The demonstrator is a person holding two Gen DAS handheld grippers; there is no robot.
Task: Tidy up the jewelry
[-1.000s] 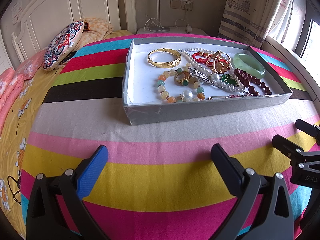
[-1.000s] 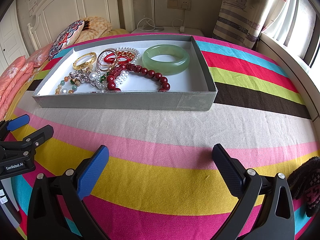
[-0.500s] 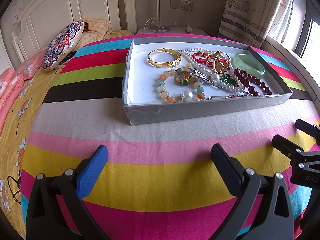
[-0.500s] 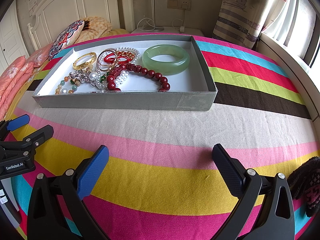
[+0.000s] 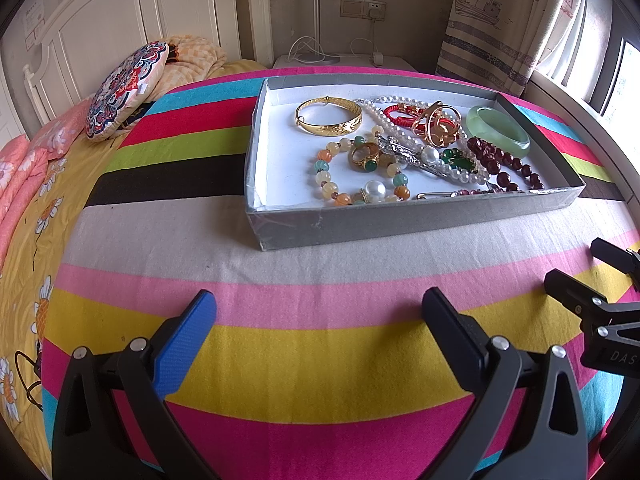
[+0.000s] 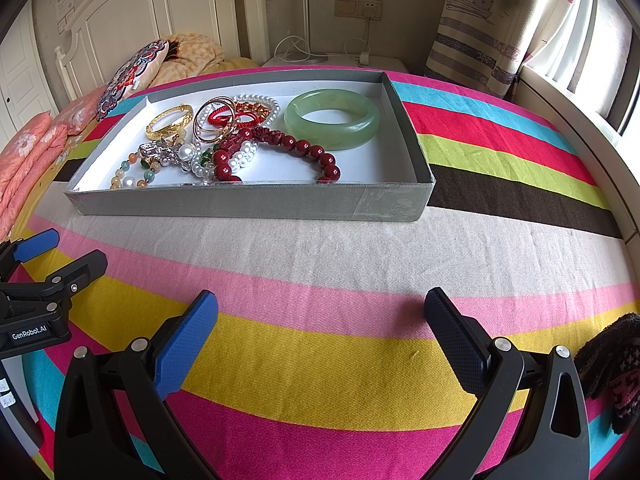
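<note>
The bed point(image 5: 224, 236) is spread with a cloth in broad stripes of pink, yellow, white, black, green, red and blue; a shallow grey box point(image 5: 400, 222) lies flat on the white and black stripes; toward the headboard a patterned round cushion point(image 5: 124, 90) leans against a crumpled checked blanket point(image 5: 192, 60); a dark knitted glove point(image 6: 612, 368) lies at the right edge.

One grey tray point(image 6: 248, 202) holds one green jade bangle point(image 6: 332, 118), one gold bangle point(image 5: 329, 121) and one dark red bead bracelet point(image 6: 280, 148)
</note>
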